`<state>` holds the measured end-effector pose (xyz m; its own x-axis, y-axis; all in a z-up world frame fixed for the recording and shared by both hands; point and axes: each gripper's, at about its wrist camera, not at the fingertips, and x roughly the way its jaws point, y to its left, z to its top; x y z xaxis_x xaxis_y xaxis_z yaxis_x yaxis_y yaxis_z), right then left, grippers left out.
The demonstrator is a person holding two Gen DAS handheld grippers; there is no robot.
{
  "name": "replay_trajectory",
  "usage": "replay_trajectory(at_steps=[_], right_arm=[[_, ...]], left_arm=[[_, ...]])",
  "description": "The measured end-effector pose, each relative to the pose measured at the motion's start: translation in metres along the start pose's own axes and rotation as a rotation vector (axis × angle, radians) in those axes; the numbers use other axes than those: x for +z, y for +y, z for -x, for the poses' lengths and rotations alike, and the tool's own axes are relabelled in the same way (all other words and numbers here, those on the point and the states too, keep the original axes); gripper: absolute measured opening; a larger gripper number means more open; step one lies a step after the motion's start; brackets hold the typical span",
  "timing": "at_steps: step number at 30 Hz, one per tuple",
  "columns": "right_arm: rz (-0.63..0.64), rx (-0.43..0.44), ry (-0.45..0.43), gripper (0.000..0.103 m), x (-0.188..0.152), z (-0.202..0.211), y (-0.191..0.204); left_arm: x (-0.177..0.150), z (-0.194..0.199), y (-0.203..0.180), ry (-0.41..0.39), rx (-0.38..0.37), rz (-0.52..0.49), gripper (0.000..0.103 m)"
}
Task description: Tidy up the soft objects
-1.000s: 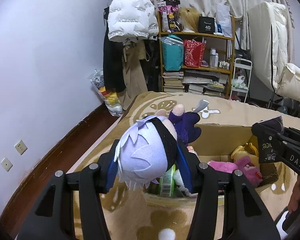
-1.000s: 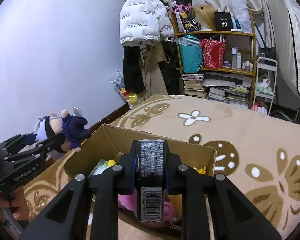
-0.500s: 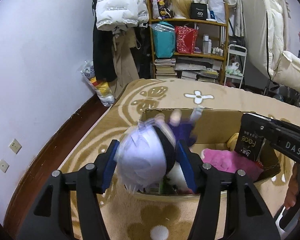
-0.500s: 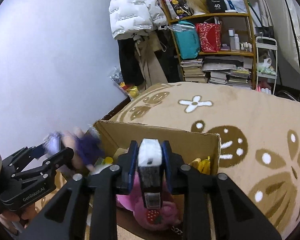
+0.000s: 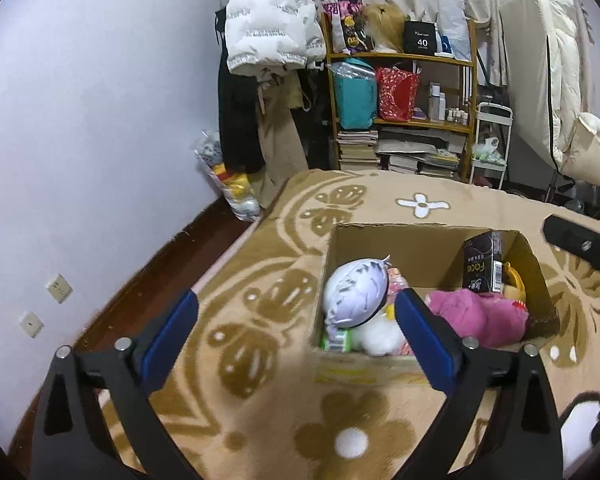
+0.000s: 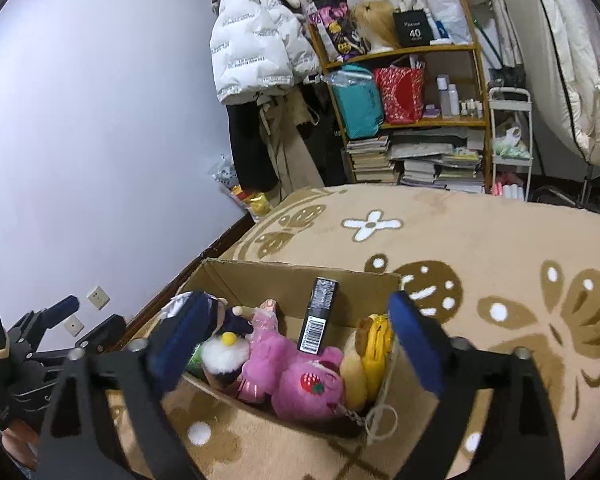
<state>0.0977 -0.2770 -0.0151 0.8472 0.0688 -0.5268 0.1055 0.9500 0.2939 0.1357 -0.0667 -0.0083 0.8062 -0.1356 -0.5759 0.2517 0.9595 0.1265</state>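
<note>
An open cardboard box point(image 5: 428, 248) point(image 6: 300, 276) sits on the tan carpet. Inside lie a white-haired doll point(image 5: 356, 298) point(image 6: 216, 316), a pink plush point(image 5: 478, 316) point(image 6: 300, 376), a black "Face" packet point(image 5: 482, 268) point(image 6: 320, 316), a white plush point(image 5: 376, 338) point(image 6: 224, 354) and a yellow toy point(image 5: 514, 280) point(image 6: 374, 346). My left gripper point(image 5: 296, 334) is open and empty, just in front of the box. My right gripper point(image 6: 296, 334) is open and empty above the box's near side. The left gripper also shows in the right wrist view point(image 6: 84, 320).
The flower-patterned carpet point(image 5: 420, 204) point(image 6: 500, 248) stretches around the box. A wooden shelf point(image 5: 400, 116) with books and bags stands at the back. Hanging coats point(image 5: 268, 40) are beside it. A wall with sockets point(image 5: 58, 288) is on the left.
Both grippers opened. The doll dropped from the left gripper into the box, and the black packet dropped from the right gripper into the box. Both grippers have pulled back slightly.
</note>
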Motion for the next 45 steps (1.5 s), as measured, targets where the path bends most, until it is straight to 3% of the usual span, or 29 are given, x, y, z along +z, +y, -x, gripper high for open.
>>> replay_trajectory(at_steps=[12, 23, 35, 45], right_arm=[[0.032, -0.03, -0.058, 0.103, 0.002, 0.076, 0.016], [0.09, -0.091, -0.078, 0.103, -0.016, 0.124, 0.035], [0.107, -0.1, -0.124, 0.103, -0.046, 0.144, 0.036], [0.094, -0.122, -0.135, 0.103, -0.064, 0.135, 0.021]], left_arm=[[-0.005, 0.072, 0.016, -0.08, 0.022, 0.0, 0.103], [-0.02, 0.113, 0.027, -0.091, 0.017, 0.022, 0.103], [-0.049, 0.138, 0.033, -0.143, 0.015, 0.04, 0.103], [-0.058, 0.137, 0.031, -0.171, 0.014, 0.038, 0.103]])
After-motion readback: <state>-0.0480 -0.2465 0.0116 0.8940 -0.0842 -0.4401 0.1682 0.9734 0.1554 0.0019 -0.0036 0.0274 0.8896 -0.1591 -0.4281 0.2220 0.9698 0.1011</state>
